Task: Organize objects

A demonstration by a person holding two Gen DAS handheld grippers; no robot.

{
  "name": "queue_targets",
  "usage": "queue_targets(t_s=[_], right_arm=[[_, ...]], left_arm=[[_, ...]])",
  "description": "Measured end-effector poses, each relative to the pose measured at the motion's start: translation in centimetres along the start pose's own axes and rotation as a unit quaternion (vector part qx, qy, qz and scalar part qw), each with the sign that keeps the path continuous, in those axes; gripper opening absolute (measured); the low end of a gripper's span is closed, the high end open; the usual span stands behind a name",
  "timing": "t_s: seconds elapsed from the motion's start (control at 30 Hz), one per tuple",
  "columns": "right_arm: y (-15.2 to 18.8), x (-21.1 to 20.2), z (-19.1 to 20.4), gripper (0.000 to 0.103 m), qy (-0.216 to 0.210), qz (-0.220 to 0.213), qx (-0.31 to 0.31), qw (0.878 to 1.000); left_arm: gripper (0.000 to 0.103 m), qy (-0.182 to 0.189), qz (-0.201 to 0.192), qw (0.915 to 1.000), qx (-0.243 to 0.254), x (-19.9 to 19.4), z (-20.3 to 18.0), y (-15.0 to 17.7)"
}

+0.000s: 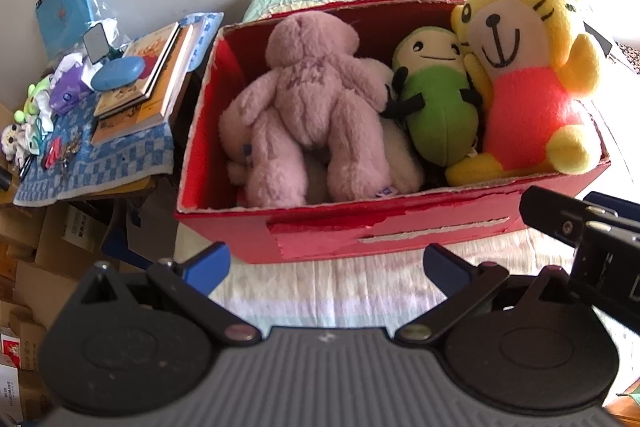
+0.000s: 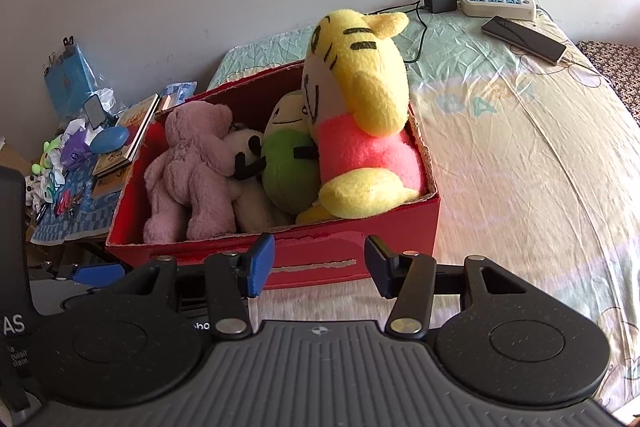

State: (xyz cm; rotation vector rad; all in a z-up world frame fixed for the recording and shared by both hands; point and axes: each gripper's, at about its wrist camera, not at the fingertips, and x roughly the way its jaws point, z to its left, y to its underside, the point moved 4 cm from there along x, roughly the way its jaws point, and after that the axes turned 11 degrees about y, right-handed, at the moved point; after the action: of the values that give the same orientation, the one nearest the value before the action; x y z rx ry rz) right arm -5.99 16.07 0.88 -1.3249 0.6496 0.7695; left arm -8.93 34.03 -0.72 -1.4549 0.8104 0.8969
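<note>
Fingers left (image 1: 326, 269): spread wide, empty | fingers right (image 2: 320, 265): spread, seemingly clear of red box (image 2: 320, 259)

"AS" on black device (image 2: 12, 323) at left, box labels too blurred

Red box (image 1: 400, 231) on bed, pink bear (image 1: 308, 99), green doll (image 1: 438, 107), yellow tiger (image 1: 528, 67) inside

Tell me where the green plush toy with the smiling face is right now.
In both wrist views the green plush toy sits inside the red cardboard box, between the pink teddy bear and the yellow tiger plush.
</note>
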Motion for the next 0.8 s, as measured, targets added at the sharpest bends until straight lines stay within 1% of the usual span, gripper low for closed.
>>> queue_targets(t_s=[0.4, 0.8], right_arm=[[-0.06, -0.09, 0.46, 0.053, -0.006, -0.001, -0.014, 1.0], [-0.13, -0.01, 0.68, 0.053, -0.004, -0.002, -0.022, 1.0]], left_arm=[[0.103, 0.004, 0.003, 0.9999, -0.014, 0.21, 0.39, 0.13], [0.102, 0.011, 0.005, 0.9997, -0.022, 0.46, 0.64, 0.3]])
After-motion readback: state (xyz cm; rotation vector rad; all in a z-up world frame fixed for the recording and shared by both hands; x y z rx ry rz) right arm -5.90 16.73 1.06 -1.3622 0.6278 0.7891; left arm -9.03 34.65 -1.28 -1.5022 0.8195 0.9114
